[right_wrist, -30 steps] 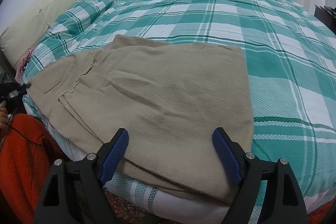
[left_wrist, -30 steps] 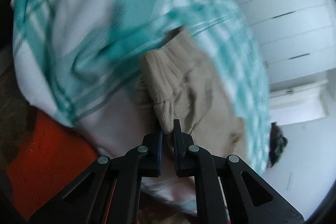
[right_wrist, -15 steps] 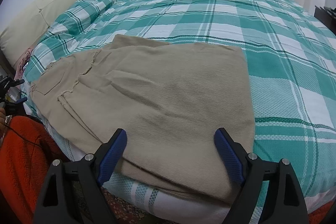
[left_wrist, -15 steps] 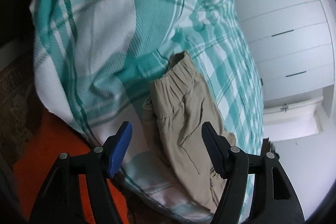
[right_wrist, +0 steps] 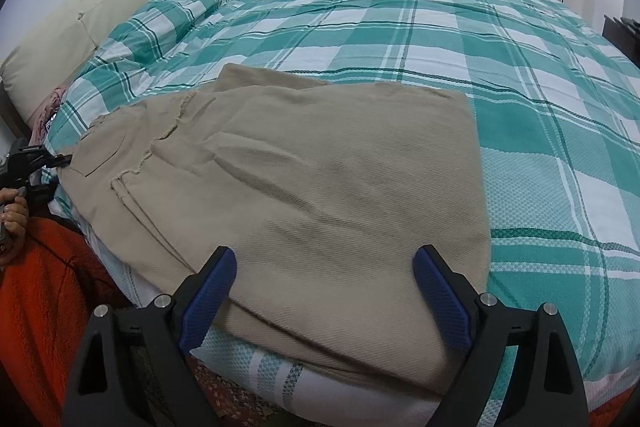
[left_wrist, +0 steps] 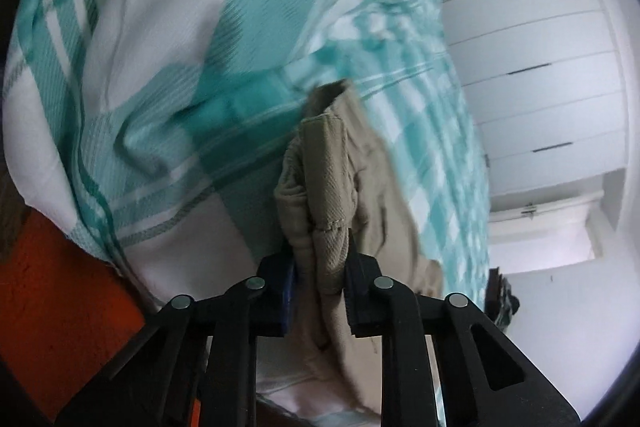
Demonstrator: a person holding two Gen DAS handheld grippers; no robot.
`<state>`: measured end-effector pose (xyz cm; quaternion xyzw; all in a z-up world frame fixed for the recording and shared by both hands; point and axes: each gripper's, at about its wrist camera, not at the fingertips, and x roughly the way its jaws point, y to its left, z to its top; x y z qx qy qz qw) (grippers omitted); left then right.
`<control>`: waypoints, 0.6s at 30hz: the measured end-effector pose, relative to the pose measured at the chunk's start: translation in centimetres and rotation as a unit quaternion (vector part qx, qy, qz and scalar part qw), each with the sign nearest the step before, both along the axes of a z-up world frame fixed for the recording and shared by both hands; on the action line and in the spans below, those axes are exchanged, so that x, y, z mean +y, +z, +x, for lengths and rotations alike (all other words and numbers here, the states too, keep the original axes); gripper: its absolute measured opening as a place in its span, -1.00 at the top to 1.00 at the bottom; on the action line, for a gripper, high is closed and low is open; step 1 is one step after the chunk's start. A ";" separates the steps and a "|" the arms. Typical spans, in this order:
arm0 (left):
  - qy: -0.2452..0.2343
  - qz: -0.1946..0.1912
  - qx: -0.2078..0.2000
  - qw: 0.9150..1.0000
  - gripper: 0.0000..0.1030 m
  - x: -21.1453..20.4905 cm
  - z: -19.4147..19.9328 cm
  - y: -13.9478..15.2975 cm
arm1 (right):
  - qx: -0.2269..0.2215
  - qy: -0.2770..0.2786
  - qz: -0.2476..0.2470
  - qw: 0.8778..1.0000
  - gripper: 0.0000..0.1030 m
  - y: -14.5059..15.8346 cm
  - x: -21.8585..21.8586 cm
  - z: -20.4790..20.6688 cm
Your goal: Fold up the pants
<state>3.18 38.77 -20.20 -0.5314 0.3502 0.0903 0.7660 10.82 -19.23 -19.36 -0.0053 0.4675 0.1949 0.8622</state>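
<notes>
Beige pants lie folded and flat on the teal checked bed cover, waist end to the left at the bed's edge. In the left wrist view my left gripper is closing its jaws on a bunched corner of the pants' waistband, and the fabric fills the gap between the pads. The same gripper shows at the far left of the right wrist view, at the waist corner. My right gripper hangs open just above the near folded edge of the pants, with nothing pinched.
A cream headboard cushion runs along the bed's left side. White wardrobe doors stand behind the bed. A person's hand and orange-red clothing are at the lower left. A patterned rug lies below the bed's edge.
The left gripper was shut on the waistband, then let go and pulled back with jaws wide, and has now come in again and closed on the waistband corner. The right gripper has stayed put and open.
</notes>
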 end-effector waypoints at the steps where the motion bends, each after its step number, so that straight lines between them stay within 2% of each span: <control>1: -0.001 0.005 -0.015 1.000 0.66 -0.1 -0.3 0.3 | 0.004 0.001 -0.004 1.000 -0.72 0.3 0.1 0.0; 2: -0.004 0.014 -0.030 0.999 0.66 -0.3 -0.6 0.7 | 0.006 -0.002 -0.009 1.000 -0.67 0.9 0.1 0.0; 4: -0.008 0.034 -0.032 0.999 0.63 -0.8 -0.4 0.7 | -0.020 0.000 0.000 1.000 -0.65 3.3 0.5 -0.3; 6: -0.001 0.016 -0.023 1.000 0.50 -0.4 -0.4 -0.3 | -0.031 0.024 0.014 0.999 -0.65 5.1 2.0 0.1; 7: 0.003 0.006 -0.019 1.000 0.42 -0.2 -0.3 -0.7 | -0.024 0.041 0.023 0.999 -0.60 5.6 3.1 0.6; 8: 0.004 -0.004 -0.018 1.000 0.25 0.0 -0.1 -1.0 | -0.012 0.062 0.039 0.997 -0.46 6.1 4.4 1.3; 11: -0.004 0.005 -0.012 1.000 -0.08 -0.3 0.6 -1.0 | 0.035 0.115 0.104 0.987 -0.16 6.8 9.4 4.4; 13: -0.014 0.026 -0.003 1.000 -0.05 -0.8 1.2 -0.9 | 0.044 0.133 0.105 0.985 0.01 6.8 12.5 6.0; 14: -0.019 0.043 0.004 0.999 0.22 -1.2 1.4 -0.8 | 0.042 0.148 0.088 0.984 0.10 6.5 14.9 7.4; 15: -0.021 0.053 0.007 0.998 0.39 -1.3 1.4 -0.6 | 0.044 0.158 0.075 0.984 0.18 6.1 16.4 8.4; 16: -0.023 0.056 0.005 0.998 0.44 -1.4 1.3 -0.6 | 0.057 0.168 0.062 0.982 0.36 5.3 18.4 10.0; 18: -0.026 0.059 -0.002 0.998 0.56 -1.4 1.3 -0.5 | 0.103 0.172 0.049 0.979 0.48 3.4 21.0 12.5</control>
